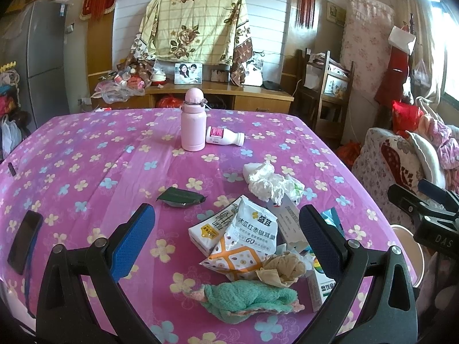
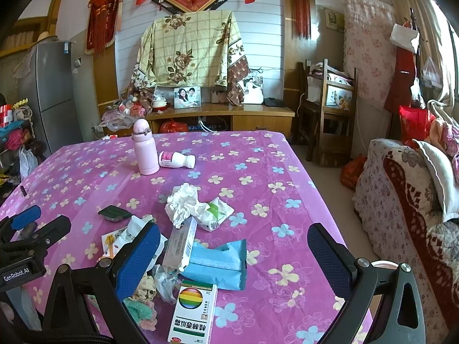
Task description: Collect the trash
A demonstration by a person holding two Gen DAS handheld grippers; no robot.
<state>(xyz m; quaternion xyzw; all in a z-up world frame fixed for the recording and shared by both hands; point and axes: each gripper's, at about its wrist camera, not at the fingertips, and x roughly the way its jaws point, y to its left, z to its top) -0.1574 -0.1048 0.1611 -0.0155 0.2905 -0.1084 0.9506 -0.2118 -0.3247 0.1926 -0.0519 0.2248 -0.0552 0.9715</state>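
Both grippers hovered over the near edge of the worktop (image 1: 86, 149), which wore a glossy pink cloth printed with flowers. The left gripper (image 1: 226, 240) and the right gripper (image 2: 233, 258) each had their blue ribbed fingers spread wide, holding nothing. By my judgement the collecting had not begun: the trash still lay heaped and no bin could be seen.

Nearest lay a fuzzy green cloth (image 1: 252, 298), soft and rolled, touching a crumpled tan wrapper (image 1: 282, 269). Beside these sat a stiff medicine box (image 2: 195, 312) with a rainbow disc, and a limp white snack pouch (image 1: 243, 246), creased and slick. A blue tissue pack (image 2: 218, 263) lay torn open under a slim grey carton (image 2: 180, 246). Further on were crumpled white tissue (image 2: 183, 203), light and shapeless, and a flat dark foil wrapper (image 1: 180, 197).

The next move probably called for closing on the soft heap between the left fingers.

Farthest stood a smooth pink flask (image 1: 193, 123), upright, with a small white bottle (image 1: 225, 137) on its side against it.
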